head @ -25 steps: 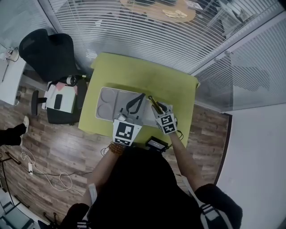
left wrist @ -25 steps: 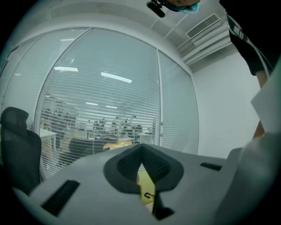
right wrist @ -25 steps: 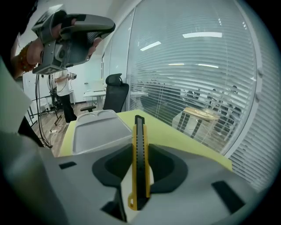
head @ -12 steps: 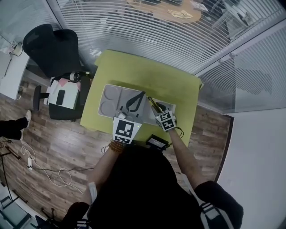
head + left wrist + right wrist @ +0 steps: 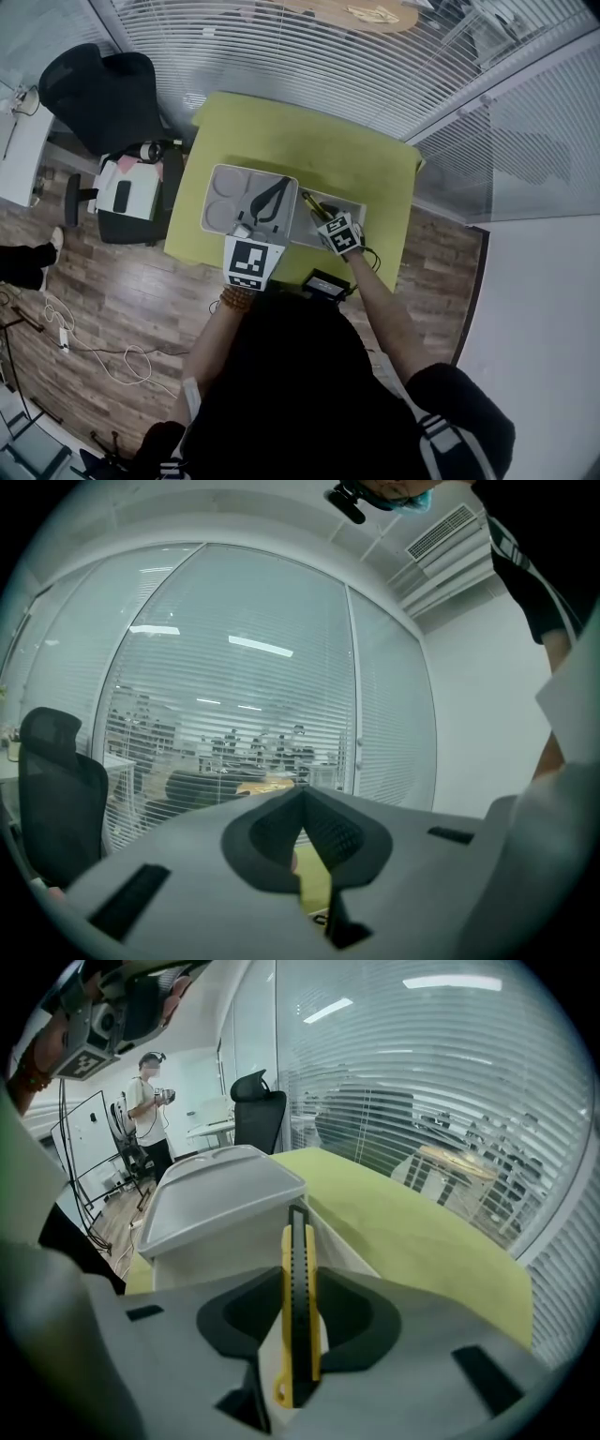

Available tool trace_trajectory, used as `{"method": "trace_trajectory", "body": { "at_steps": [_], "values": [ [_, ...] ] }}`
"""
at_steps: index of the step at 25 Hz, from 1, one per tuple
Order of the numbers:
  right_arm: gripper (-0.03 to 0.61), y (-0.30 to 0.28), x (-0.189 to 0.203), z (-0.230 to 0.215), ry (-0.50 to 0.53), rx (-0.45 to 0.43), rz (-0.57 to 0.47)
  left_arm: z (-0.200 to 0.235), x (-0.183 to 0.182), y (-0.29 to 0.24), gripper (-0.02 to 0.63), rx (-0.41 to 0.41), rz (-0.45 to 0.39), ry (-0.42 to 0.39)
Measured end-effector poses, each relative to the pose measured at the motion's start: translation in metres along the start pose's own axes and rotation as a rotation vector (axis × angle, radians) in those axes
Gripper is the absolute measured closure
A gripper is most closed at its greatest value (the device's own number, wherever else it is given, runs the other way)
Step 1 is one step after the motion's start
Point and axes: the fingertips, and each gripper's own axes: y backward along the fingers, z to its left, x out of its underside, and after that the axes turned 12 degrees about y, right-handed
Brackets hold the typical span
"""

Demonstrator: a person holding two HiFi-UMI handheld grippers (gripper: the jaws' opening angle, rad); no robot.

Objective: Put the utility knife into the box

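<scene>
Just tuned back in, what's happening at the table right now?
A person's right hand-held gripper is clamped on the yellow utility knife, holding it over the open white box on the green table; not released yet. The left hand-held gripper, jaws together and empty, sits by the open lid.

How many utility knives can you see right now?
1. The utility knife is clamped in the right gripper, over the white box; the box's inside is partly hidden, so another could be there.
</scene>
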Motion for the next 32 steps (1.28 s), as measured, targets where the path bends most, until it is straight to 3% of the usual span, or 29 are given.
{"method": "trace_trajectory", "body": {
  "at_steps": [17, 32],
  "values": [
    [0.462, -0.017, 0.027, 0.006, -0.062, -0.061, 0.140, -0.012, 0.011, -0.010, 0.609, 0.037, 0.034, 0.004],
    [0.454, -0.016, 0.023, 0.005, -0.085, -0.065, 0.110, -0.013, 0.007, -0.010, 0.609, 0.051, 0.034, -0.019]
  ]
}}
